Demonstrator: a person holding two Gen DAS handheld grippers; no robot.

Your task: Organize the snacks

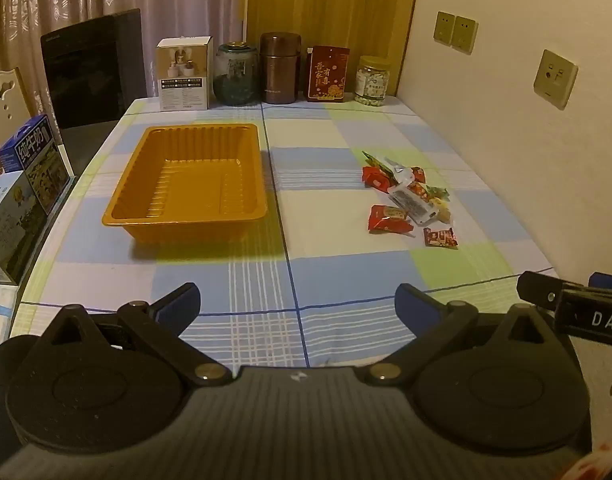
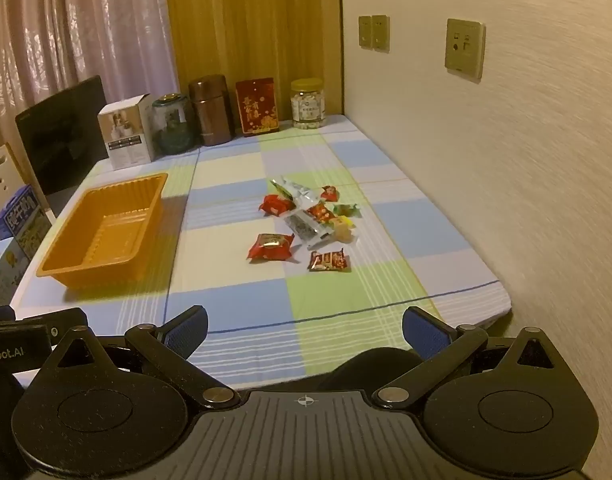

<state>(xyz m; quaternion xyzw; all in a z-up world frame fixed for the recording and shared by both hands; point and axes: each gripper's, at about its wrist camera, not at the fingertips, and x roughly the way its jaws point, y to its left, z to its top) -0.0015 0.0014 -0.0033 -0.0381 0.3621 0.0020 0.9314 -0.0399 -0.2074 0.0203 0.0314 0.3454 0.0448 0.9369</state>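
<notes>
Over the near edge of the checked tablecloth [image 1: 338,276], the left gripper [image 1: 298,306] is hovering with its two blue-padded fingers spread wide and nothing between them; beside it, the right gripper [image 2: 304,330] is likewise hanging wide open and empty above the cloth's front hem. Out ahead, one orange tray [image 1: 186,184] is sitting empty on the left half of the cloth, well apart from the snack pile [image 2: 310,224] lying on the right half near the wall. The pile is showing roughly nine or ten wrapped pieces, though the overlapping wrappers are making an exact count uncertain: two larger red packets, the nearer one [image 2: 271,247] lying apart from the cluster, one small dark red sweet [image 2: 329,261] nearest the front, and two clear wrappers. Along the far edge five containers are standing in a row, from a white box [image 1: 184,74] to a clear jar [image 2: 308,103]. The left view is showing stacked cartons [image 1: 24,184] whole; the right view is showing the pile closer.
</notes>
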